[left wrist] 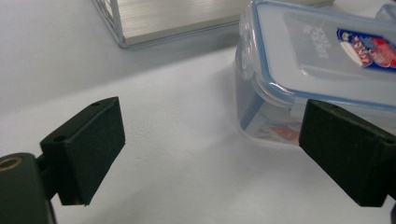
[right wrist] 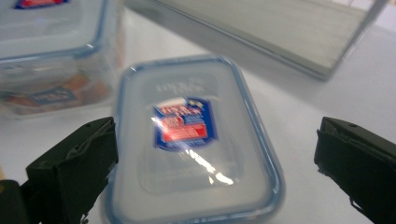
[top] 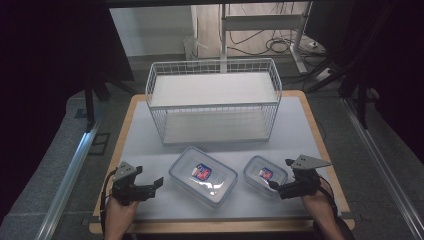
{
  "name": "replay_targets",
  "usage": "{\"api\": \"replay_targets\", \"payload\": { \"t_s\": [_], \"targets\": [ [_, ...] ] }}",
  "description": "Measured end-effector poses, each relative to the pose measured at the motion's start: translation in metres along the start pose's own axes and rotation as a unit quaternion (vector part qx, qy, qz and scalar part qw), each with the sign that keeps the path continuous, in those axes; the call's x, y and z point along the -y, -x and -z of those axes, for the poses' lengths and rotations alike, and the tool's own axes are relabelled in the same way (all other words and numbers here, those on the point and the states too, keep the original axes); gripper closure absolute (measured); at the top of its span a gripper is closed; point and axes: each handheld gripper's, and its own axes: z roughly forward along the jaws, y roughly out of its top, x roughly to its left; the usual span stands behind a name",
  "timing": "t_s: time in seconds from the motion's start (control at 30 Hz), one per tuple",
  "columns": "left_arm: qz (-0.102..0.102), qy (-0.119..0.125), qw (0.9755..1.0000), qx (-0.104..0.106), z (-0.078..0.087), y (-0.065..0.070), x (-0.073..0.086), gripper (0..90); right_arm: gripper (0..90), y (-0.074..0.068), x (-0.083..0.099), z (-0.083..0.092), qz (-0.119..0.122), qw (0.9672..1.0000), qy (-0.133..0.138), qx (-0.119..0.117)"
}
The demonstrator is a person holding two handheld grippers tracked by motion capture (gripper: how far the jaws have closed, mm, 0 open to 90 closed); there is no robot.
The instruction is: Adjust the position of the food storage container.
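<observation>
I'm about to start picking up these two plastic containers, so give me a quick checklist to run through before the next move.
1. Right gripper open: ok, jaws wide on either side of the small container.
2. Right pads off the small container: ok, not pressing yet.
3. Left gripper open: ok, nothing between the jaws.
4. Left gripper lined up on the large container: not ok, it sits off to one side.
5. Lids shut on both containers: ok, both lie flat; clips cannot tell.
6. Wire basket free of things: ok, both levels bare.
</observation>
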Motion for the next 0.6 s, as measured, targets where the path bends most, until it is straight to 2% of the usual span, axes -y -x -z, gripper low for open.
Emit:
{"api": "replay_targets", "payload": {
  "t_s": [0.1,0.13,0.27,0.37,0.53,0.6],
  "targets": [
    [-0.033,-0.010,0.9992,-0.019,-0.004,0.003,0.003,6.9,0.0,0.004,0.003,0.000,-0.014,0.9999,-0.003,0.007],
    [-0.036,-0.013,0.9990,-0.023,-0.006,0.003,0.004,7.0,0.0,0.005,0.004,0.000,-0.018,0.9998,-0.003,0.006],
    [-0.037,-0.019,0.9991,-0.010,-0.010,0.003,0.005,6.9,0.0,0.005,0.005,-0.002,-0.020,0.9997,-0.007,0.014],
    [-0.051,-0.025,0.9983,-0.010,-0.012,0.004,0.007,5.4,0.0,0.005,0.005,-0.003,-0.022,0.9996,-0.008,0.018],
    [-0.053,-0.011,0.9985,-0.004,-0.015,0.000,0.010,4.3,0.0,0.008,0.008,-0.005,-0.029,0.9990,-0.016,0.030],
    [-0.064,-0.009,0.9979,-0.009,-0.015,0.001,0.011,4.3,0.0,0.009,0.008,-0.004,-0.032,0.9989,-0.015,0.032]
  ]
}}
